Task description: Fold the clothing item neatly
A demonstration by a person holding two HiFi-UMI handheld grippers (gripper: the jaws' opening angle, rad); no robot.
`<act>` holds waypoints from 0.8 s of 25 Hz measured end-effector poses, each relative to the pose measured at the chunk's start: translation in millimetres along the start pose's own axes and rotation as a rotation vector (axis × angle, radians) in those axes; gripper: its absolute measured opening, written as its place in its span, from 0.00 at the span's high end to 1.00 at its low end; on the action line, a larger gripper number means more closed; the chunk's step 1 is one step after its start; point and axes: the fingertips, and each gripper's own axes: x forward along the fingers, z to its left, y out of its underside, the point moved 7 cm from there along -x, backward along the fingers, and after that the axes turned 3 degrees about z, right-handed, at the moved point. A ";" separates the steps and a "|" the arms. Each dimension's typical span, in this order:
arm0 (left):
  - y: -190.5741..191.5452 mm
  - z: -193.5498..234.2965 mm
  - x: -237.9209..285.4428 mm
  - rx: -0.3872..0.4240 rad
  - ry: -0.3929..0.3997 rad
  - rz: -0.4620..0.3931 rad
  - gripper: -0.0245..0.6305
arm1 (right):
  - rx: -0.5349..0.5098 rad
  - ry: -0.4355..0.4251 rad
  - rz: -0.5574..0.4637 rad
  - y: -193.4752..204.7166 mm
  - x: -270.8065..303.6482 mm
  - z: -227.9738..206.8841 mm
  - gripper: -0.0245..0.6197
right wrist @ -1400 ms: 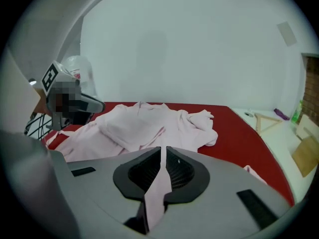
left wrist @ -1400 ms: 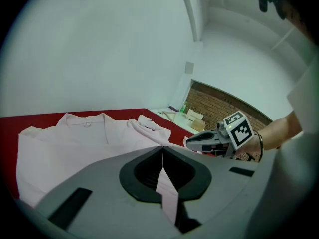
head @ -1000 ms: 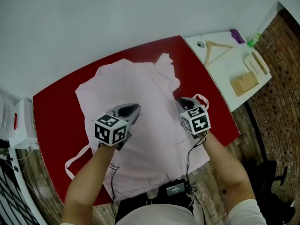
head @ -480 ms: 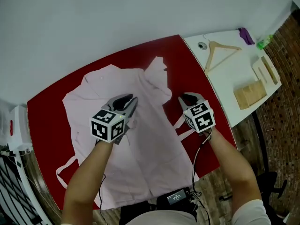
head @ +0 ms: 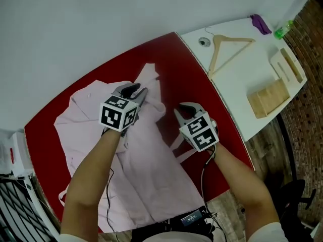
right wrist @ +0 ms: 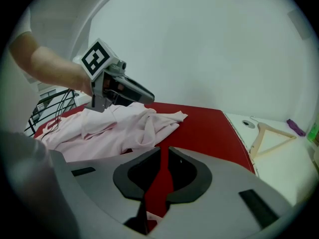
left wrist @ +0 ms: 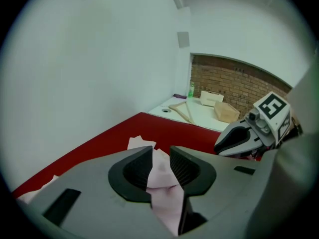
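Observation:
A pale pink shirt [head: 136, 170] lies crumpled on the red table [head: 202, 84], with a fold bunched up at its far end. My left gripper [head: 135, 91] hovers over that bunched part. Its jaws have just been opening and stand apart, with pink cloth [left wrist: 162, 178] showing loose in the gap [left wrist: 160, 153]. My right gripper [head: 185, 108] is beside the shirt's right edge, over bare red table. It is shut, and only red table shows through the slit at its tips [right wrist: 164, 151]. Thin pink strips [head: 177, 146] lie under it.
A white side table [head: 242, 84] adjoins the right, holding a wooden hanger [head: 227, 47], a brown block [head: 270, 97], wooden strips [head: 287, 64], a green bottle [head: 283, 30] and a purple item [head: 260, 23]. A black device [head: 192, 218] hangs at the near edge. White wall behind.
My left gripper has moved toward the shirt's far end, dragging cloth along, and its jaws have parted. My right gripper has shifted left, closer to the shirt, still shut.

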 end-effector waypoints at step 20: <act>-9.9 7.5 122.0 0.270 -0.135 0.322 0.76 | 0.089 -0.004 -0.006 30.4 8.2 -30.2 0.91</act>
